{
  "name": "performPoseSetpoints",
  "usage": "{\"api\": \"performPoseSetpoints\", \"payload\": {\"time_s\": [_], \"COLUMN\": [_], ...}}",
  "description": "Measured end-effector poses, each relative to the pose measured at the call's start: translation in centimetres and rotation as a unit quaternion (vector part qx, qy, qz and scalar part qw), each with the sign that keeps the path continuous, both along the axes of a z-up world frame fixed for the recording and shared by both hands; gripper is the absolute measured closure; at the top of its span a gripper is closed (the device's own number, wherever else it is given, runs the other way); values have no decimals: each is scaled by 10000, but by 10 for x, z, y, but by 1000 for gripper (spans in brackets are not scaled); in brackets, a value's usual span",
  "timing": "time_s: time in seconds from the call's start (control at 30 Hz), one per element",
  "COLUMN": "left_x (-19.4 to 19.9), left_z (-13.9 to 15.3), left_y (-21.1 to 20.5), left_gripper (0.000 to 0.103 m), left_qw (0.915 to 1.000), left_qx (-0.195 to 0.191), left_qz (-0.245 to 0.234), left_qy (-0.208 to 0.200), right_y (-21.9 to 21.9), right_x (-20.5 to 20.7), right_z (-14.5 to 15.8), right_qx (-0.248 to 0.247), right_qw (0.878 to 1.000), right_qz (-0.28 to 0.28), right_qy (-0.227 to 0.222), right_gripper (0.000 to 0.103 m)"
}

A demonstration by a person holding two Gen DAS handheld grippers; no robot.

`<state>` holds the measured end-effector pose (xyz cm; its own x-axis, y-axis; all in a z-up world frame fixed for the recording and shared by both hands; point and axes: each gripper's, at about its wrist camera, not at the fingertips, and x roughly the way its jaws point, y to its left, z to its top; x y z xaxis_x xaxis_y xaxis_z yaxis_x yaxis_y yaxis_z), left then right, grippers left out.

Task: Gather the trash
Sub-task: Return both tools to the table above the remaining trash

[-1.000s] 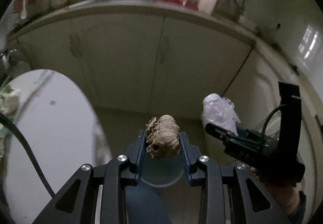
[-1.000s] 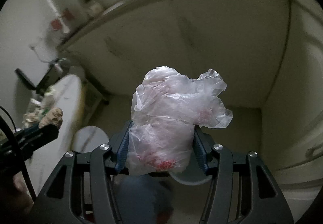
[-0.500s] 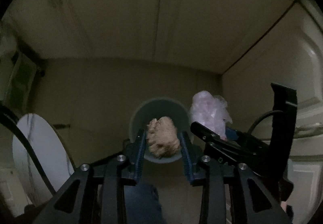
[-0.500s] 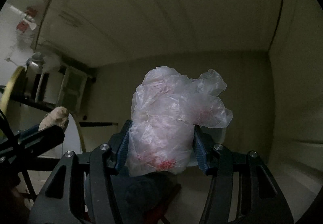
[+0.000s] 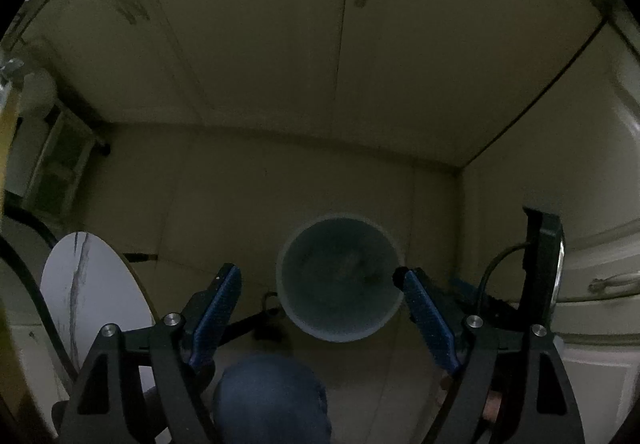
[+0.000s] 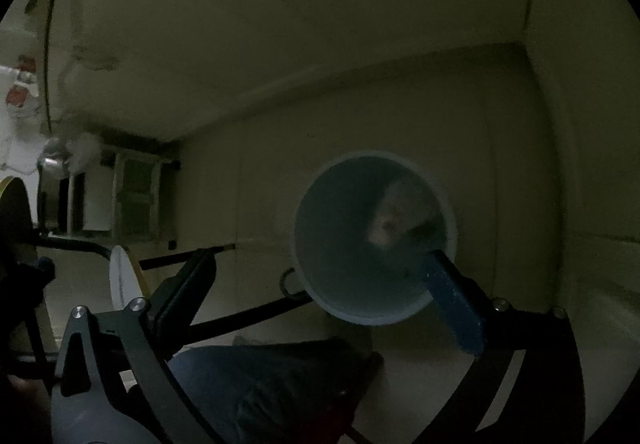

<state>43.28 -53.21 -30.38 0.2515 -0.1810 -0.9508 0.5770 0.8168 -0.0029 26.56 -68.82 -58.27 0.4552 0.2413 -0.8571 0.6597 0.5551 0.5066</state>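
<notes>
Trash (image 6: 394,218) sits blurred at the bottom of the grey bin (image 5: 289,308). Left gripper (image 5: 318,278) and right gripper (image 6: 320,258) hang over its rim, jaws just opened wide, nothing between them. Bin stands near the cabinet corner; bare floor (image 5: 208,204) around it.

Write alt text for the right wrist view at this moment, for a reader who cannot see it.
The right gripper, its jaws just opened wide with nothing between them, points down at a round grey-blue bin on the dim floor. A pale crumpled lump lies inside the bin. Cream cabinet doors stand behind.
</notes>
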Motion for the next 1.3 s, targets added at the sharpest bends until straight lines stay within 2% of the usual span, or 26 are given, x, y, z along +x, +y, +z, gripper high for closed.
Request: {"api": "performPoseSetpoints", "payload": {"time_s": [0.23,0.37,0.47,0.53,0.67,0.77,0.87,1.0,1.2,1.3], "left_x": [-29,-41,-51,-57,-68,-77,-83,-97,-115,-132], "left_z": [17,38,58,75,105,124,134,145,165,199], "left_y": [17,50,79,95,134,181,224,275,348,387], "left_gripper": [23,23,22,18,12,5,1,1,1,1], "left_qw": [9986,9953,9904,9863,9752,9614,9484,9366,9227,9145], "left_qx": [-432,-802,-1122,-1299,-1581,-1732,-1850,-1917,-1867,-1828], "left_qz": [-128,-169,-172,-142,12,310,671,1141,1659,1848], "left_qy": [-284,-509,-787,-1010,-1548,-2117,-2487,-2702,-2935,-3101], "right_y": [7,14,25,35,60,95,136,192,275,313], "right_x": [-19,-31,-37,-39,-38,-30,-16,-2,19,26], "right_z": [36,76,116,148,203,251,291,341,392,404], "right_qx": [-254,-537,-815,-1029,-1391,-1681,-1960,-2326,-2705,-2873], "right_qw": [9991,9969,9935,9898,9817,9724,9618,9438,9174,9062], "right_qz": [-261,-372,-427,-442,-404,-181,119,491,972,1199], "right_qy": [-227,-442,-664,-879,-1236,-1605,-1908,-2298,-2753,-2861], "right_gripper": [0,0,0,0,0,0,0,0,0,0]}}
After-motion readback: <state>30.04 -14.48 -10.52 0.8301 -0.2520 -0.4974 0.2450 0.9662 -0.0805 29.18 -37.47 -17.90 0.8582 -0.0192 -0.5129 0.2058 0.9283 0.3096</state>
